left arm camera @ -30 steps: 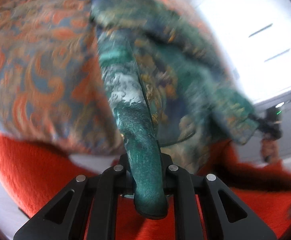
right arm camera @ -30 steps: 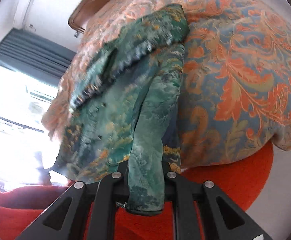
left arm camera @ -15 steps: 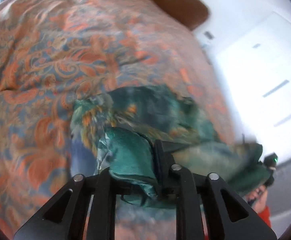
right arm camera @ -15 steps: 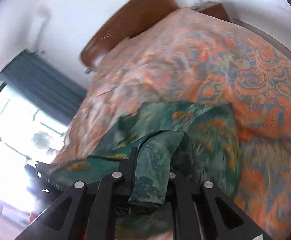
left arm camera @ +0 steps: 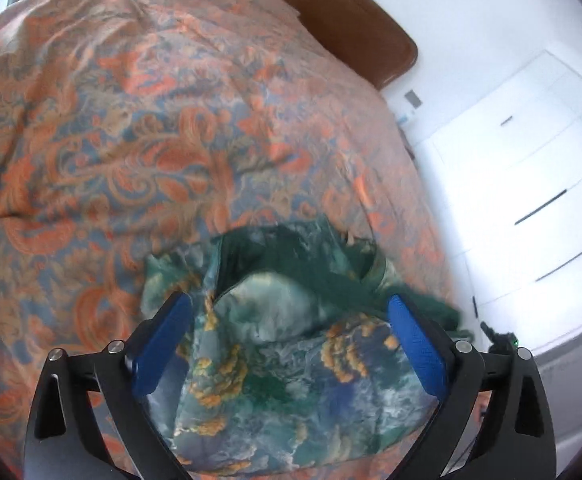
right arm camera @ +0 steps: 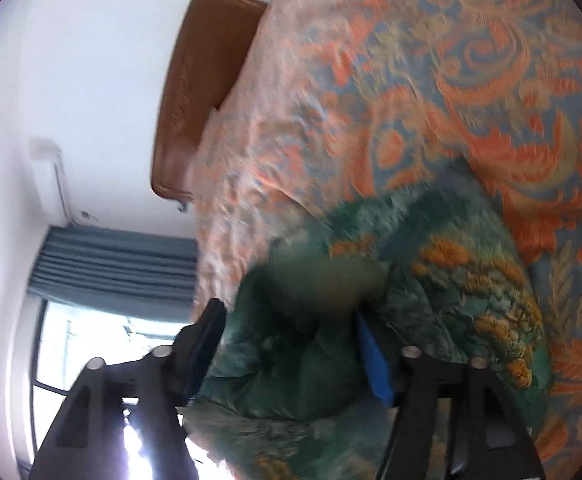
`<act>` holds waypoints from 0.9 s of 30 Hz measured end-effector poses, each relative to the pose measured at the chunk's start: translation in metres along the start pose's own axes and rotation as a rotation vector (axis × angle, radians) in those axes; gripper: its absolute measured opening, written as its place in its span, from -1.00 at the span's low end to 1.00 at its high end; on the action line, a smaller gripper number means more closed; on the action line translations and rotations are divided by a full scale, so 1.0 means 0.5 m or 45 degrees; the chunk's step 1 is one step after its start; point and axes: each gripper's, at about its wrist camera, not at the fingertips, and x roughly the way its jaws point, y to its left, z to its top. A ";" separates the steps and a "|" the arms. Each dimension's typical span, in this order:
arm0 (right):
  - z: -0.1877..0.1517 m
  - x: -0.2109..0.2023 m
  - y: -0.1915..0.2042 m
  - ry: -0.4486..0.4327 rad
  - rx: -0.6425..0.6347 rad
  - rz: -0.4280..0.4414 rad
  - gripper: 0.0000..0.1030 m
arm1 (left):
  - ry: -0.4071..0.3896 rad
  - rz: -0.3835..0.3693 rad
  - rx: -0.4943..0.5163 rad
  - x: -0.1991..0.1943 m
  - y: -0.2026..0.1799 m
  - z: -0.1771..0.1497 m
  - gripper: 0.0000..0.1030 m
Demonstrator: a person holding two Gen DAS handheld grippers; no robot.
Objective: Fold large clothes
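We've got the green garment [left arm camera: 291,364] lying bunched on the bedspread [left arm camera: 131,140], w/ both tongs right over it. Left gripper [left arm camera: 289,344] is spread wide: blue pads [left arm camera: 163,344] sit well apart, cloth showing between them but nothing pinched. Right gripper [right arm camera: 291,356] is also spread, pads apart, fabric loose in the gap, no grip on it; that view is blurred, so edge detail is hard to read.

Key relation for what comes next: from the left tongs the garment sits dead ahead at 12 o'clock and runs under the fingers toward 6, w/ the pile spreading off toward 3 o'clock, i.e. toward the other tool [left arm camera: 499,340], a dark bit near the cloth's 3 o'clock edge. From the right tongs the cloth fills 12 through 3 o'clock, and the orange-flowered part [right arm camera: 483,280] lies at approx 2. So we judge the long axis runs side to side between our two hands, across the bed rather than toward the headboard [left arm camera: 363,28] at 1 o'clock.

Neither hand is clearly nearer; both are on top of the pile, one per end. Our guess: a fold is laid down, and next we need fresh edges, each hand taking its own end. Risk: the heap is rumpled, so a blind pinch may catch two layers.
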 end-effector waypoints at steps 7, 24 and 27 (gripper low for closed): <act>-0.014 -0.053 0.062 -0.047 -0.291 -0.218 0.38 | 0.184 0.071 0.274 0.063 0.015 -0.087 0.92; -0.085 0.114 0.086 0.068 -0.938 -0.877 -0.71 | 0.123 0.433 0.407 0.185 -0.022 -0.103 -0.79; -0.103 0.083 0.113 -0.023 -1.024 -0.910 -0.78 | 0.054 0.426 0.418 0.130 -0.035 -0.114 -0.85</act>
